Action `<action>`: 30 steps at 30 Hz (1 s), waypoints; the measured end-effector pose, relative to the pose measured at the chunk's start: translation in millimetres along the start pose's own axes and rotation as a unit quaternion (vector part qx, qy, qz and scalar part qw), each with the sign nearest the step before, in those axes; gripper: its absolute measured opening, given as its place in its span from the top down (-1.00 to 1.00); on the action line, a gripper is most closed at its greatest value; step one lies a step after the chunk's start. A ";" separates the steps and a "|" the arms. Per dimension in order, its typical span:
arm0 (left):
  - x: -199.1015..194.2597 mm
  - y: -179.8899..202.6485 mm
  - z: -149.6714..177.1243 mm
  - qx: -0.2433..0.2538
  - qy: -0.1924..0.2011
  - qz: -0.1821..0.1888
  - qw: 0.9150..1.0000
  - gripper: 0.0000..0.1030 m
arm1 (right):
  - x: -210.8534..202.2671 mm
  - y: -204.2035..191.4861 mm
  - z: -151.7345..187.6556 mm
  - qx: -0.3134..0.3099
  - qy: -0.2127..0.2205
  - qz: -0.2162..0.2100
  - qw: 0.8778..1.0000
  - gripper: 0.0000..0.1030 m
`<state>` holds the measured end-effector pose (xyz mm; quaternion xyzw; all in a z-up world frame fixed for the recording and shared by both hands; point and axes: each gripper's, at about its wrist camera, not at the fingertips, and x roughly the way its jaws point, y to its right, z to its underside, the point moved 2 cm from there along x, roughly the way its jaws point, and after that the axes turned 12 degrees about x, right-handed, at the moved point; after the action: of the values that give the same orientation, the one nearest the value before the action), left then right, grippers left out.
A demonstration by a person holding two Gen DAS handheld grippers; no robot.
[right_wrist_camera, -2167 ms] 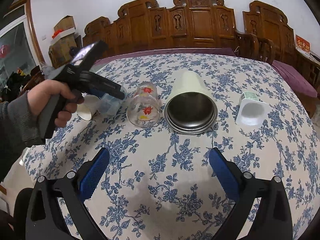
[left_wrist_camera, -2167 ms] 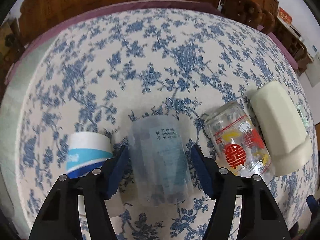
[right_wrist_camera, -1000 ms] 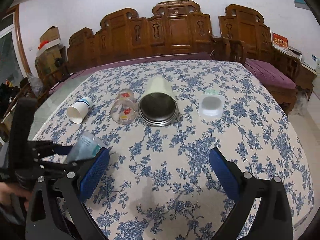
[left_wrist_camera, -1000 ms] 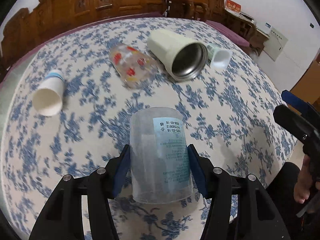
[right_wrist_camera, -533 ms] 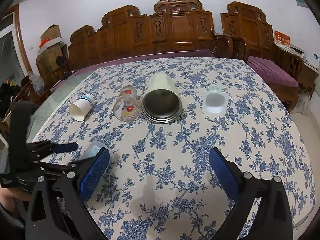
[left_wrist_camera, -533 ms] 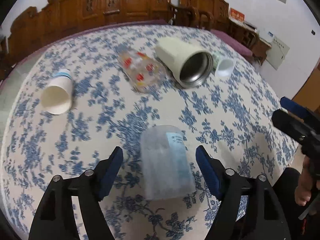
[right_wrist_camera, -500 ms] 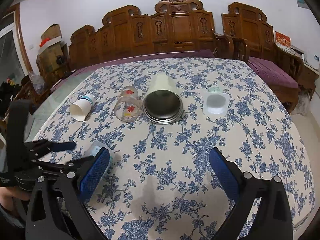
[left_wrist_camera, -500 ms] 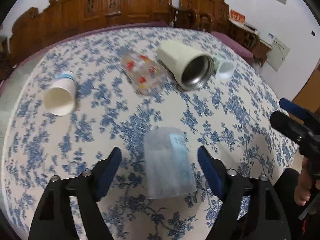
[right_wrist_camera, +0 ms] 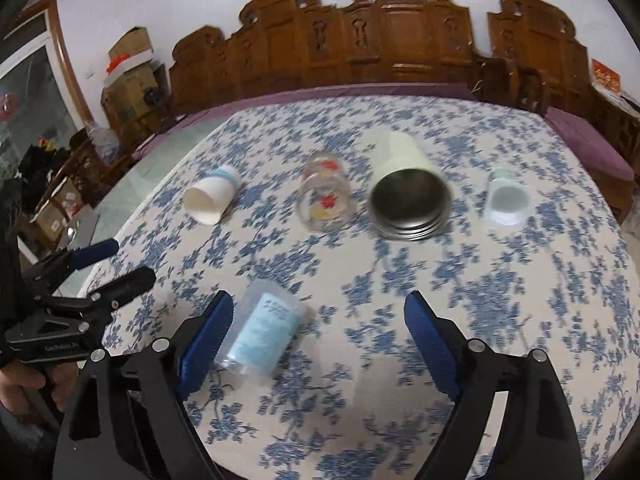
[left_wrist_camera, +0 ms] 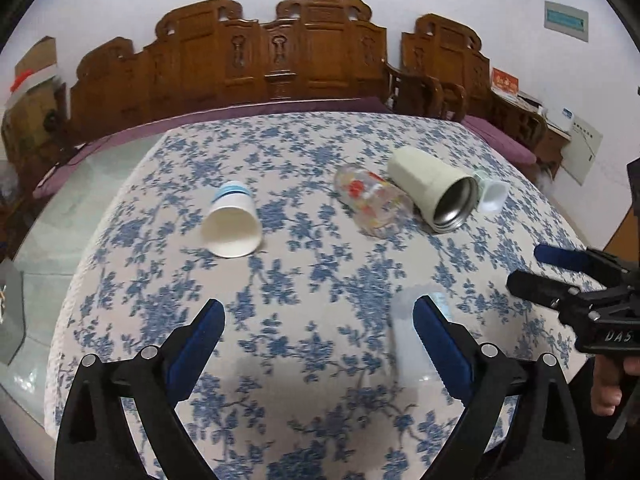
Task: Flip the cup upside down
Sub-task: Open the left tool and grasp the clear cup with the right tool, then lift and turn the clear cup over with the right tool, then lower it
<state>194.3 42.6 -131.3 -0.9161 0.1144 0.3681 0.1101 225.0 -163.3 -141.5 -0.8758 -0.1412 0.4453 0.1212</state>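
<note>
A clear plastic cup with a pale blue label (right_wrist_camera: 262, 334) stands on the flowered tablecloth near the front edge, its wide end down; in the left wrist view it (left_wrist_camera: 408, 344) is blurred, just behind my right-hand finger. My left gripper (left_wrist_camera: 318, 336) is open and empty, pulled back to the cup's left. It also shows in the right wrist view (right_wrist_camera: 116, 266), at the left. My right gripper (right_wrist_camera: 318, 334) is open and empty; the cup stands just inside its left finger (right_wrist_camera: 206, 334). It also shows in the left wrist view (left_wrist_camera: 560, 272), at the right.
Four more cups lie on their sides in a row across mid-table: a white paper cup (right_wrist_camera: 210, 198), a printed glass (right_wrist_camera: 326, 198), a cream steel-lined tumbler (right_wrist_camera: 408, 194) and a small white cup (right_wrist_camera: 506, 202). Carved wooden chairs (right_wrist_camera: 384, 36) stand behind the table.
My left gripper carried the clear cup to the front of the table, set it down, opened and drew back to the left. The right gripper has tilted and shifted left toward the cup.
</note>
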 end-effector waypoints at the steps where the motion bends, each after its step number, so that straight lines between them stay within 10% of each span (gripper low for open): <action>1: -0.3 -4.7 1.4 -0.005 0.002 0.000 1.000 -0.77 | 4.9 -3.4 1.0 0.000 -0.009 -0.001 1.000 -0.68; 17: 0.7 -27.8 14.4 -0.029 0.008 0.019 0.999 -0.77 | 97.8 -9.6 -2.7 0.125 -0.213 -0.021 0.969 -0.49; 26: 1.0 -26.6 14.2 -0.024 0.008 0.018 1.000 -0.77 | 118.0 -11.0 -6.6 0.145 -0.255 -0.020 0.956 -0.48; 30: 0.7 -25.2 14.2 -0.021 0.008 0.015 1.000 -0.77 | 123.5 -3.9 -9.8 0.157 -0.260 -0.026 0.952 -0.19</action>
<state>192.9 70.5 -138.8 -0.9195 0.1211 0.3643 0.0847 302.0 -116.7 -226.6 -0.6954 -0.1191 0.6710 0.2281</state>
